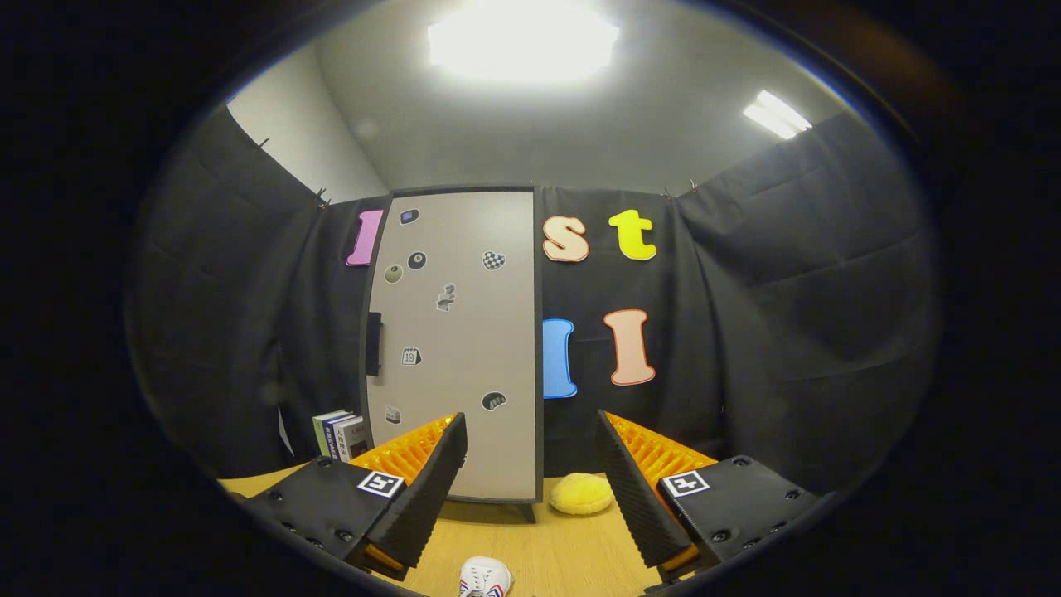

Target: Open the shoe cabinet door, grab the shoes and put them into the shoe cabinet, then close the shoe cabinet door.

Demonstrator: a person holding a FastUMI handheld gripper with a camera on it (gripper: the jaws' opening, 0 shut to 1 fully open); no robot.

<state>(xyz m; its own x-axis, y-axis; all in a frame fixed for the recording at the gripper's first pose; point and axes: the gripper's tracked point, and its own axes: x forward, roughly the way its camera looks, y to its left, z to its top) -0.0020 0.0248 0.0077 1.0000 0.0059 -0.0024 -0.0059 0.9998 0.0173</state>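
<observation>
Books (338, 433) stand upright on the wooden table (564, 551), left of the shoe cabinet (454, 348). The cabinet door is shut, stickers on its front, a dark handle (374, 343) at its left edge. The gripper (530, 489) is spread wide and holds nothing. A white shoe (485, 577) lies on the table between the fingers, near the camera. A yellow plush toy (582, 493) sits beyond them, just right of the cabinet's foot.

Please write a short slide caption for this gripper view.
Open gripper faces the closed shoe cabinet; a white shoe lies on the table between its fingers.
</observation>
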